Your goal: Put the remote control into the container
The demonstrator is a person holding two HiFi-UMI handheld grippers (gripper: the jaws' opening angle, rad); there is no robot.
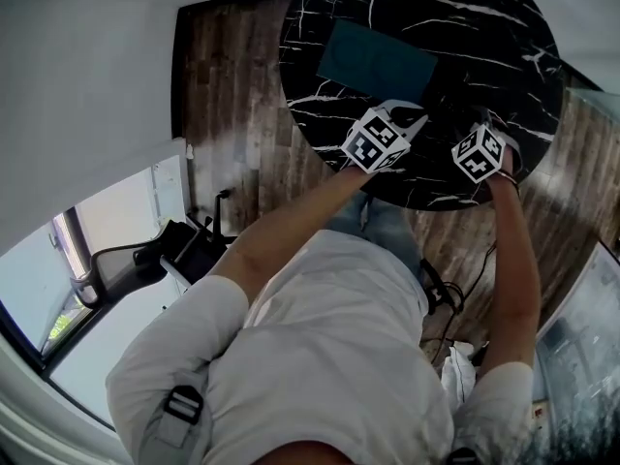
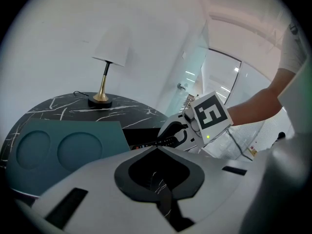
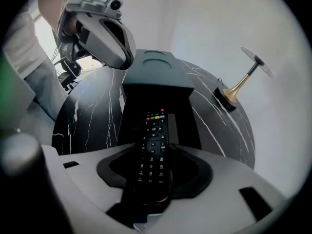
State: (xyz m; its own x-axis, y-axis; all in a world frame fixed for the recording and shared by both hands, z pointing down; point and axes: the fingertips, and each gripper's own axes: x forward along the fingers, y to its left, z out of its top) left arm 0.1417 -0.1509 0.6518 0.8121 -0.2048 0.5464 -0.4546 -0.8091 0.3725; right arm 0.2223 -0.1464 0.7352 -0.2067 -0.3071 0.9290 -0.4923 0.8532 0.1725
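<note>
In the head view, the left gripper (image 1: 413, 120) and the right gripper (image 1: 481, 126) sit side by side over the near part of a round black marble desk (image 1: 504, 37) with white veins. A flat teal tray (image 1: 378, 61) lies just beyond the left fingers. The task's thing is too dark against the stone to pick out here. In the left gripper view, the left fingers stand together with nothing between them, and only veined desk shows beneath. The teal tray, with two round recesses, lies to their left. Ahead and to the right, the right gripper holds a slim black remote control (image 2: 155, 143) that juts out level from its fingers toward a black rectangular open container (image 2: 139, 133). A brass-stemmed lamp (image 2: 101, 100) with a white shade stands at the far edge. In the right gripper view, the right fingers grip the remote control's near end, one on each long side, buttons up. Its far end reaches past the fingertips toward the container's near rim.
</note>
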